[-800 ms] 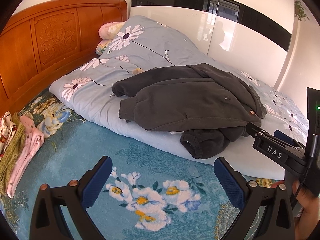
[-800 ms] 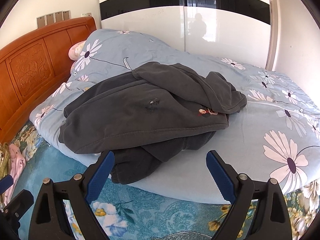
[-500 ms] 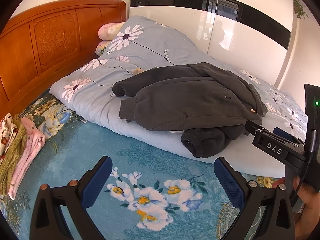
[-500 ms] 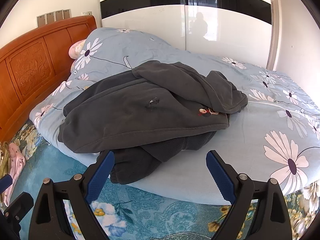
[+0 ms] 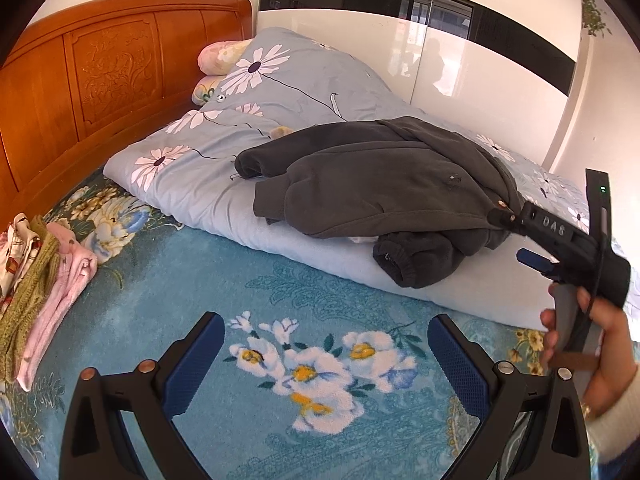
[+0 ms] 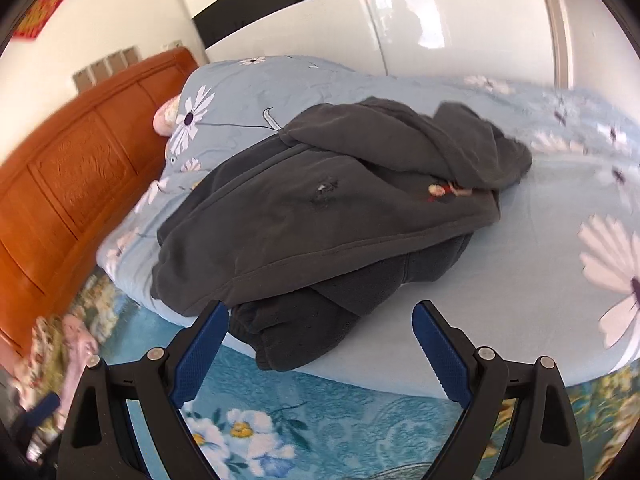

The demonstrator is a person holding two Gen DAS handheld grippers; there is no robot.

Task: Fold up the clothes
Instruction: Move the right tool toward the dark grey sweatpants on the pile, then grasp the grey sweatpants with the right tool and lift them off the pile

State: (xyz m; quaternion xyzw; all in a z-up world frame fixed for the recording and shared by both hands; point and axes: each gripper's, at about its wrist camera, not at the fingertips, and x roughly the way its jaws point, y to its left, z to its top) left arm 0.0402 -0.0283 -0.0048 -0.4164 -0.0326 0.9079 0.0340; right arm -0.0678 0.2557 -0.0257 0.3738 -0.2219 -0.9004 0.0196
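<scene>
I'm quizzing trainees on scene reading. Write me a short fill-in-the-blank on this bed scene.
1. The dark grey hoodie lies on the light blue floral ____.
2. Both the left hand-held gripper and the right hand-held gripper are ____ and hold nothing.
3. The headboard is made of ____.

Missing words: quilt; open; wood

The right gripper has tilted and swung closer to the dark grey jacket, which now fills more of its view and sits rotated, with the headboard dropping toward the lower left and the picture edges blurred. From the left wrist camera, the right gripper has risen and moved forward, its tip now overlapping the jacket's near edge, and the hand holding it shows more fully.
</scene>
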